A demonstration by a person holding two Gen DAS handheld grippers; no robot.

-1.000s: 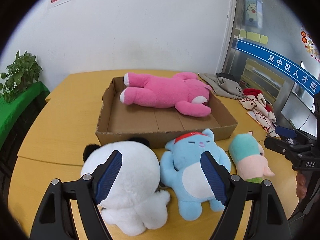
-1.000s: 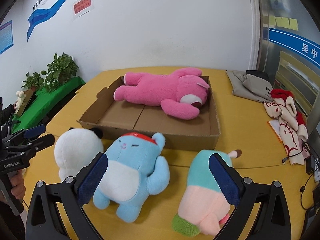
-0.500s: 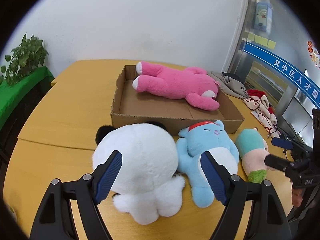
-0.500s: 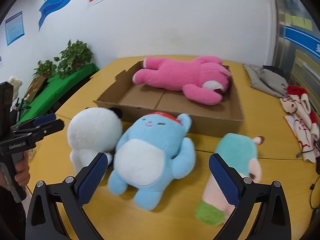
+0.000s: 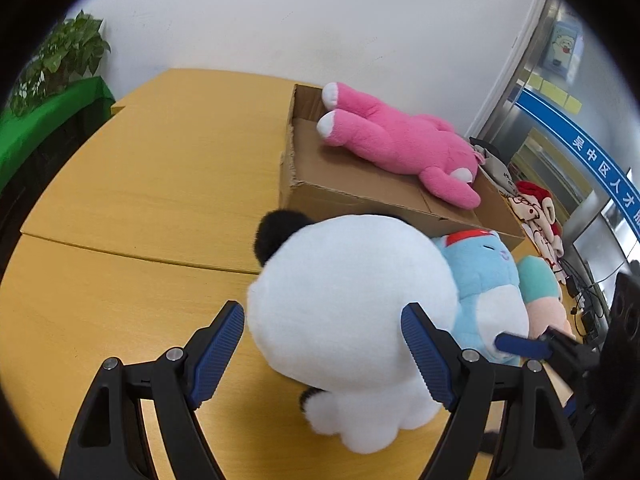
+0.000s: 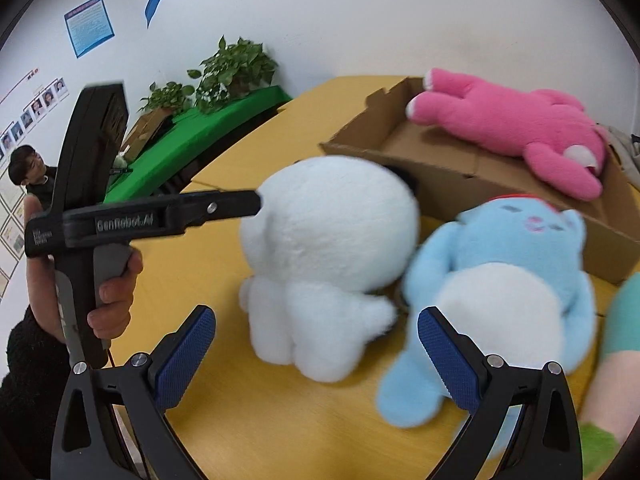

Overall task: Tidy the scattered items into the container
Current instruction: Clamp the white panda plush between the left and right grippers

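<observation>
A white panda plush point(image 5: 352, 296) with black ears sits on the yellow table in front of the cardboard box point(image 5: 304, 196). My left gripper point(image 5: 322, 354) is open, its blue pads on either side of the panda's body, close but apart from it. The panda also shows in the right wrist view point(image 6: 332, 248). My right gripper point(image 6: 316, 358) is open and empty, just in front of the panda and a blue plush point(image 6: 496, 292). A pink plush point(image 5: 400, 146) lies in the box. A teal and pink plush point(image 5: 540, 292) lies to the right.
Folded cloths and a red and white fabric point(image 5: 536, 208) lie at the table's right side. Potted plants on a green cloth point(image 6: 224, 80) stand left. The left hand-held gripper point(image 6: 160, 216) shows in the right wrist view beside the panda.
Both grippers have swung left and moved in closer. The left gripper now straddles the panda. The right gripper now faces the panda and the blue plush instead of the teal plush.
</observation>
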